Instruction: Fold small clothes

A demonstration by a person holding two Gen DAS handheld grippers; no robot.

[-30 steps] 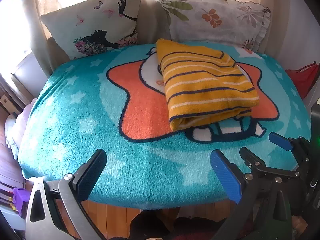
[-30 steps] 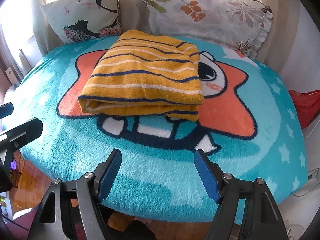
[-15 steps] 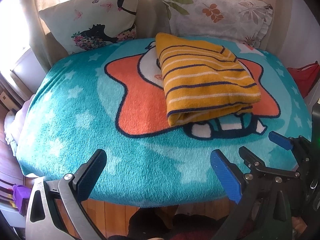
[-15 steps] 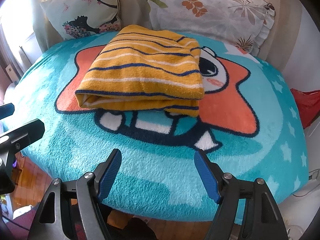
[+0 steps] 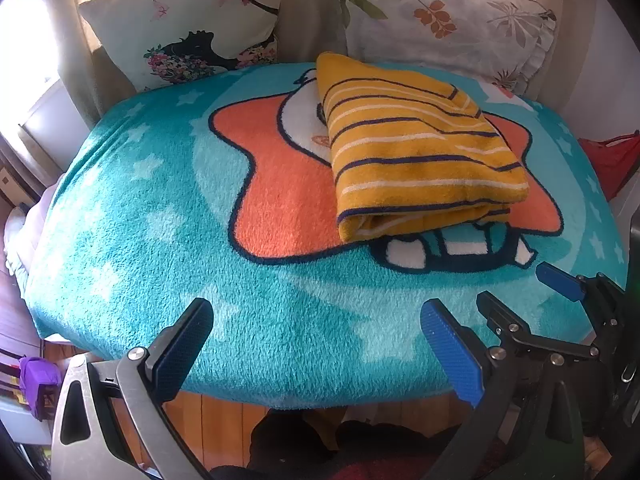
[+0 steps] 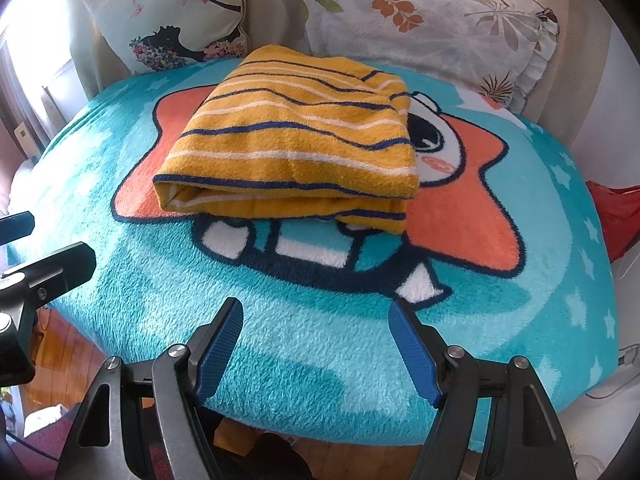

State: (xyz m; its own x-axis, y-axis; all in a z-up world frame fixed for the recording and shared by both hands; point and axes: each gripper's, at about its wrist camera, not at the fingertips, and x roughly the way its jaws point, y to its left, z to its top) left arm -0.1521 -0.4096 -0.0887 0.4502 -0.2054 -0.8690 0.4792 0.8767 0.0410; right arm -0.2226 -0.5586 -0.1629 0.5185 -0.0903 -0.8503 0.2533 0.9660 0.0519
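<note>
L claw hangs w/ its blue pads spread wide, nothing between them, over the near edge of the teal blanket; wood floor shows just below that edge. Far L of it, a purple object sits low beside the bed. Ahead and up-L of the L claw, a cream pillow w/ a dark silhouette print leans at the back; ahead and up-R, a white leaf-print pillow next to it. The folded yellow striped garment lies flat on the blanket, ahead and R of the L claw, well apart from its pads, covering part of the orange star cartoon; fold edge faces the claw, layers stacked, navy + white stripes run across. In the L wrist view the R claw shows just R of the L claw's R pad, low over the same blanket edge. R claw likewise wide, pads empty, above the near blanket border. From it the garment is straight ahead and a bit L, not touching, rolled fold edge toward the claw, R corner reaching the star's face. Part of the L claw pokes in at far L of the R wrist view. Behind the garment, silhouette pillow up-L, leaf pillow up-R. Far R of the R claw, red cloth past the bed's side, also seen in the L view.
</note>
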